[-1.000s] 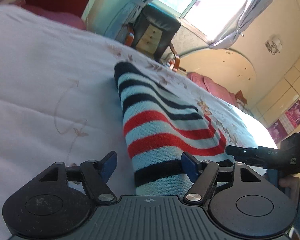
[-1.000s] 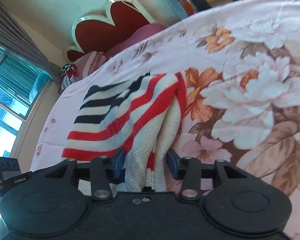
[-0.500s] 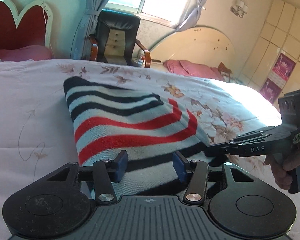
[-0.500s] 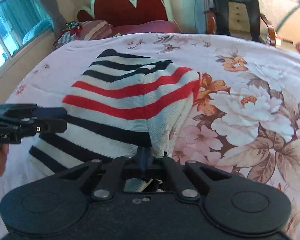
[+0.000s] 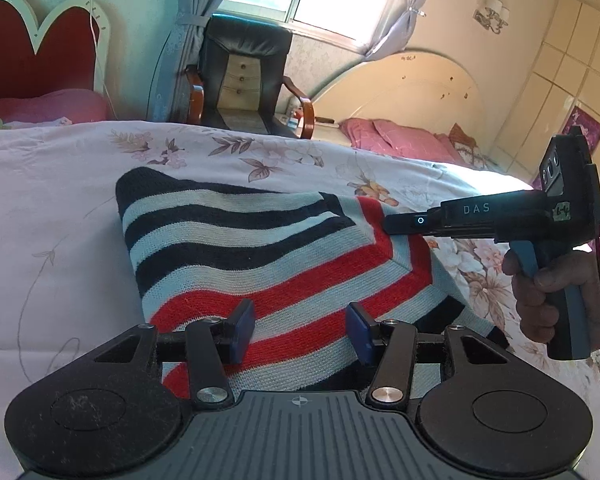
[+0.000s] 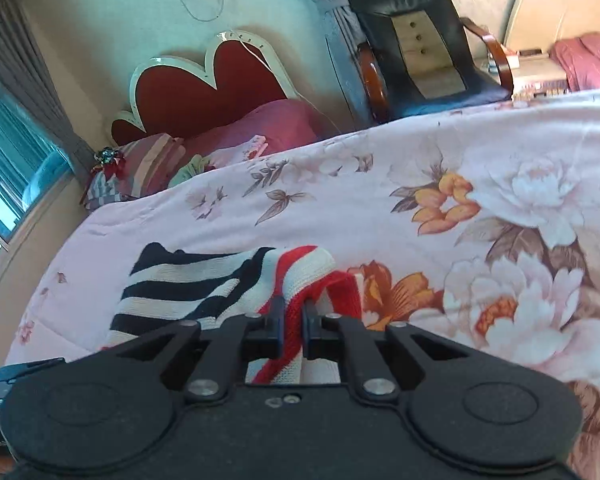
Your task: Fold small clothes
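A knit sweater (image 5: 260, 248) striped in black, red and pale blue lies on the bed. My left gripper (image 5: 300, 332) hovers over its near part, blue pads apart, the flat striped cloth showing between them without being pinched. In the left wrist view my right gripper (image 5: 396, 224) reaches in from the right, held by a hand (image 5: 548, 292), and lifts the sweater's red-striped edge. In the right wrist view that right gripper (image 6: 292, 320) has red and white knit of the sweater (image 6: 204, 280) squeezed between its pads; its jaws are opening slightly.
The pink floral quilt (image 5: 40, 220) covers the bed on all sides. A black chair (image 5: 240, 76) stands beyond the far edge, by the curtain. A red heart-shaped headboard (image 6: 204, 88) and pink pillows (image 6: 252, 128) lie far left. A second bed (image 5: 400, 140) stands behind.
My right gripper closed on the sweater's edge and carried it up and across over the garment. My left gripper's jaws narrowed, and it rolled level while sliding along the sweater.
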Demonstrator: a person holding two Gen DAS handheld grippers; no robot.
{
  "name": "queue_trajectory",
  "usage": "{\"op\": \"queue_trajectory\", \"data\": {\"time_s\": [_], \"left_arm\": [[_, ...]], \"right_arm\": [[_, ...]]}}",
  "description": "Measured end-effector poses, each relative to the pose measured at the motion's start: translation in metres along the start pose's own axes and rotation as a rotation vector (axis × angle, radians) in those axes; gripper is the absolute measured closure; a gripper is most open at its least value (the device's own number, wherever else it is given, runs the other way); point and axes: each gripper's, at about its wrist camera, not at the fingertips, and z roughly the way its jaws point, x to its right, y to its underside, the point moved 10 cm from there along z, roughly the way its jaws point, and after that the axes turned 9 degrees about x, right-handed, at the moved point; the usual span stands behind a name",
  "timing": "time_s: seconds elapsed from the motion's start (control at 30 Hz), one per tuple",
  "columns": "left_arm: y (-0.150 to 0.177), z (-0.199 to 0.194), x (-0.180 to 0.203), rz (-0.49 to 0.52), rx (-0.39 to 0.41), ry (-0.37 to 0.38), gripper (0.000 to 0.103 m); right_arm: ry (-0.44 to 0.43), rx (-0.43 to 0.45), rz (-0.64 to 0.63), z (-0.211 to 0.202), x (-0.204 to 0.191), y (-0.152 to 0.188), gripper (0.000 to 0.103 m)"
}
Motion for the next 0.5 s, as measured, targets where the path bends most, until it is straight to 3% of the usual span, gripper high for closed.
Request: {"op": "queue_trajectory", "data": {"time_s": [0.13, 0.2, 0.3, 0.4, 0.5], "left_arm": [[0.0, 0.002, 0.006, 0.009, -0.005, -0.013, 0.052], [-0.002, -0.015, 0.008, 0.006, 0.016, -0.001, 0.052], [0.002, -0.042, 0.005, 0.004, 0.045, -0.011, 0.052], [0.011, -0.051, 0.007, 0.035, 0.04, -0.043, 0.052], [0.017, -0.045, 0.018, 0.114, 0.018, -0.08, 0.052]], "right_arm": [[0.046, -0.051, -0.034, 0.013, 0.015, 0.013, 0.093], [0.069, -0.051, -0.007, 0.002, 0.016, 0.013, 0.084], [-0.001, 0.0, -0.059, -0.038, -0.012, 0.011, 0.085], [-0.09, -0.038, -0.182, -0.069, -0.047, 0.037, 0.088], [-0.046, -0.135, -0.333, -0.07, -0.05, 0.076, 0.098]]}}
